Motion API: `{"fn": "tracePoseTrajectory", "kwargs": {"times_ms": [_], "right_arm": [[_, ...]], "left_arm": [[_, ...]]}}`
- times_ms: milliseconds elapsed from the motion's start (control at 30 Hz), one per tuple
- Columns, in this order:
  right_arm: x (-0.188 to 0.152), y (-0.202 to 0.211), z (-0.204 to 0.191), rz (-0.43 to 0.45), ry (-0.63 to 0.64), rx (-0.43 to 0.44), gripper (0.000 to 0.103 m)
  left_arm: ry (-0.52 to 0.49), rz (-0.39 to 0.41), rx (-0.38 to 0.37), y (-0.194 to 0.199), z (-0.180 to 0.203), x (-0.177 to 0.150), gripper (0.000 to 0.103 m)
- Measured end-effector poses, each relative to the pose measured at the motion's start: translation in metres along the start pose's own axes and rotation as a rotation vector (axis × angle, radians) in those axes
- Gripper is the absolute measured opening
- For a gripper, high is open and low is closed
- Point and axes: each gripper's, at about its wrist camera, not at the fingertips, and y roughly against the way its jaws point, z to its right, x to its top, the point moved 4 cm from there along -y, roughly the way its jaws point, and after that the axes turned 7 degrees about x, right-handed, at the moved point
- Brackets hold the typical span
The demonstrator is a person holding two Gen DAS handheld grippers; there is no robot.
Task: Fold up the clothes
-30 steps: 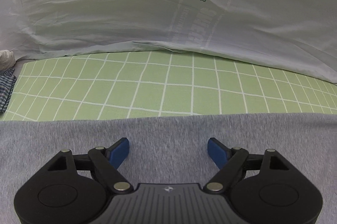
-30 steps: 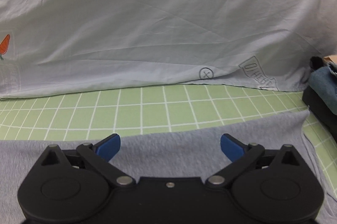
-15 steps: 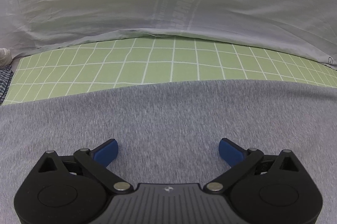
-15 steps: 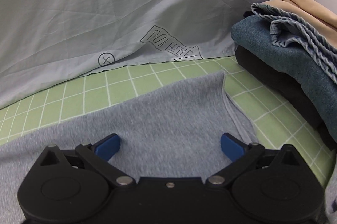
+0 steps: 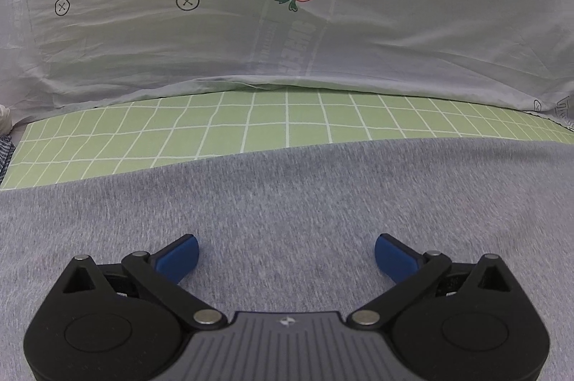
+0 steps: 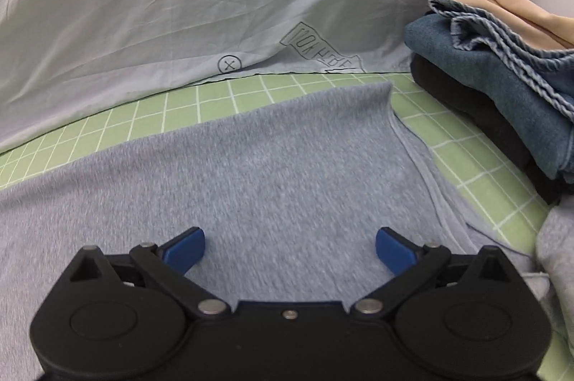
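1. Grey garment point(image 5: 287, 201): spread flat on green grid sheet point(image 5: 287, 126); long axis runs left to right; hemmed edge point(image 6: 423, 165) at right end, beside folded clothes stack point(image 6: 502, 86).
2. Left gripper point(image 5: 286, 250): over the garment, jaws wide, holding nothing.
3. Right gripper point(image 6: 290, 243): likewise spread wide, nothing between them.

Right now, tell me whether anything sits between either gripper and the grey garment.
Nothing visible does. The left gripper and right gripper are both open directly over the grey garment, bare cloth between their fingers. The stack of folded clothes sits off to the right, beside the garment's edge.
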Motion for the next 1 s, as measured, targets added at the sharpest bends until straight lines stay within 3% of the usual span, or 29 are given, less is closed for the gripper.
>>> {"fn": "tracePoseTrajectory", "kwargs": {"times_ms": [367, 467, 600, 667, 833, 1000], "right_arm": [[-0.005, 0.016, 0.077, 0.011, -0.135, -0.134, 0.103], [0.001, 0.018, 0.076, -0.001, -0.133, -0.168, 0.102], [0.002, 0.037, 0.041, 0.039, -0.070, -0.140, 0.103], [-0.001, 0.048, 0.016, 0.051, -0.051, -0.096, 0.103], [-0.031, 0.069, -0.062, -0.008, 0.033, 0.050, 0.103], [-0.079, 0.094, -0.124, -0.093, 0.108, 0.153, 0.103]], "left_arm": [[-0.019, 0.013, -0.034, 0.004, -0.006, -0.002, 0.103], [-0.026, -0.003, -0.028, 0.003, -0.005, 0.000, 0.103], [-0.038, -0.089, -0.015, 0.004, -0.009, 0.007, 0.103], [-0.027, -0.102, 0.029, 0.013, -0.017, 0.007, 0.103], [0.047, -0.042, 0.079, 0.070, -0.058, -0.004, 0.103], [0.163, -0.033, 0.181, 0.124, -0.119, -0.036, 0.103]]}}
